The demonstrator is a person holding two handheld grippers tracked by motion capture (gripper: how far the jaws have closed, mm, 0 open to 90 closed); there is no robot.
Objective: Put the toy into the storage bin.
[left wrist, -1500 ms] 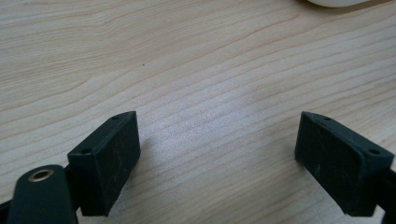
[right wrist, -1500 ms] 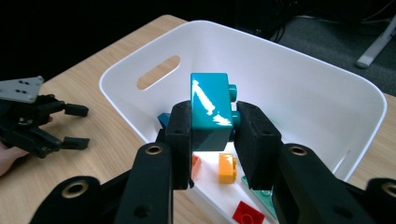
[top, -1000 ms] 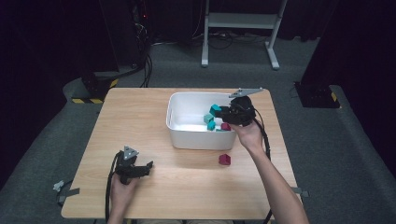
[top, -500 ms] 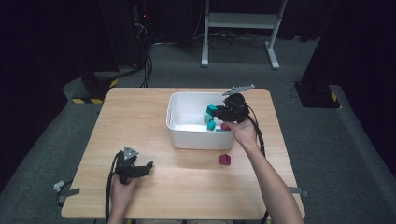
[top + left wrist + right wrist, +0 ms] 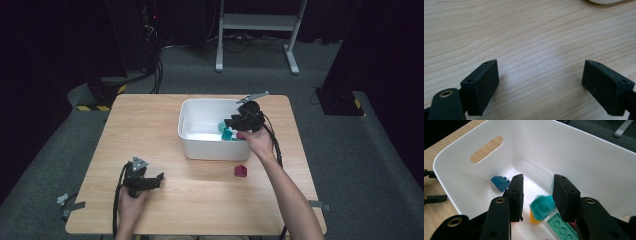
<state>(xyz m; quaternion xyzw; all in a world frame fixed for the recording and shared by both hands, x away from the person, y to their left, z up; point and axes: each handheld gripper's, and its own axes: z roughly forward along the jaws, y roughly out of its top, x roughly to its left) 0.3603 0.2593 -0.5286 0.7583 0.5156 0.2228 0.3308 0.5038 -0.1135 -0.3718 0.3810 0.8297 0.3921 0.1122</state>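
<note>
High view: a person is sitting at a wooden table [image 5: 165, 125], holding a gripper in each hand. The right gripper [image 5: 231, 122] is hanging over the white bin [image 5: 200, 145], and its jaws have just been opening. Right gripper view: a blurred teal block [image 5: 542, 206] is lying between the parted jaws, apparently loose, above a mint brick [image 5: 560, 226] and near a dark blue block [image 5: 500, 182]. The left gripper [image 5: 159, 179] is resting on the table, jaws wide apart, empty. A dark red block [image 5: 241, 171] is sitting just outside the bin.
</note>
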